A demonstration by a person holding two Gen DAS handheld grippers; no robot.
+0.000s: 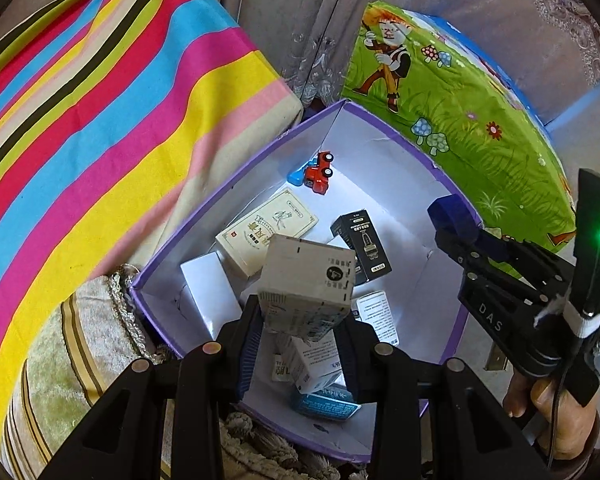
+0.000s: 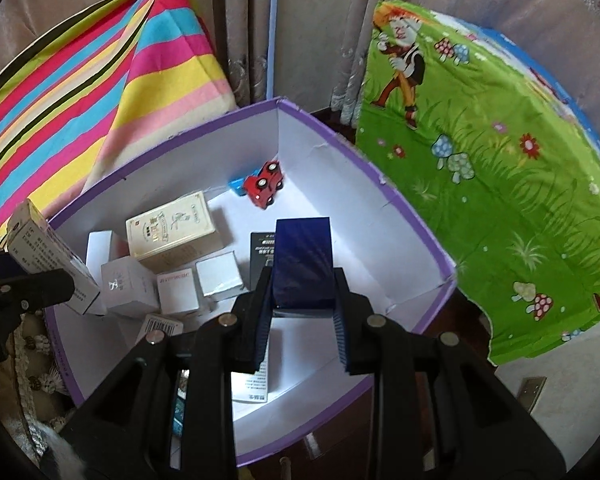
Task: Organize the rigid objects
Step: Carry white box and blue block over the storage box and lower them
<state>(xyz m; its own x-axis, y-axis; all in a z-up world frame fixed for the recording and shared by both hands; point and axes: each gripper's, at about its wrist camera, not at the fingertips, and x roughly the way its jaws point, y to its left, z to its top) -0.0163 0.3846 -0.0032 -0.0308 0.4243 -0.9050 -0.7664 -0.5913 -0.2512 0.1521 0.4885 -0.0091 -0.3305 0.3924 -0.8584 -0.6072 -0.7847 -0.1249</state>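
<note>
A purple-rimmed white bin [image 1: 236,172] [image 2: 444,256] holds several small boxes, a cream box [image 1: 266,228] [image 2: 170,228], a black box [image 1: 362,246] and a red toy truck [image 1: 319,172] [image 2: 265,184]. My left gripper [image 1: 300,312] is shut on a pale grey carton [image 1: 308,280], held above the bin; it also shows at the left edge of the right wrist view [image 2: 40,256]. My right gripper [image 2: 302,304] is shut on a dark blue box [image 2: 303,260], held over the bin's right half; the gripper shows in the left wrist view [image 1: 456,224].
A striped cushion [image 1: 100,120] [image 2: 92,92] lies left of the bin. A green cartoon-print cushion [image 1: 460,112] [image 2: 492,168] lies to the right. Curtains [image 1: 300,20] hang behind. A beige tasselled cushion [image 1: 80,352] sits at the near left.
</note>
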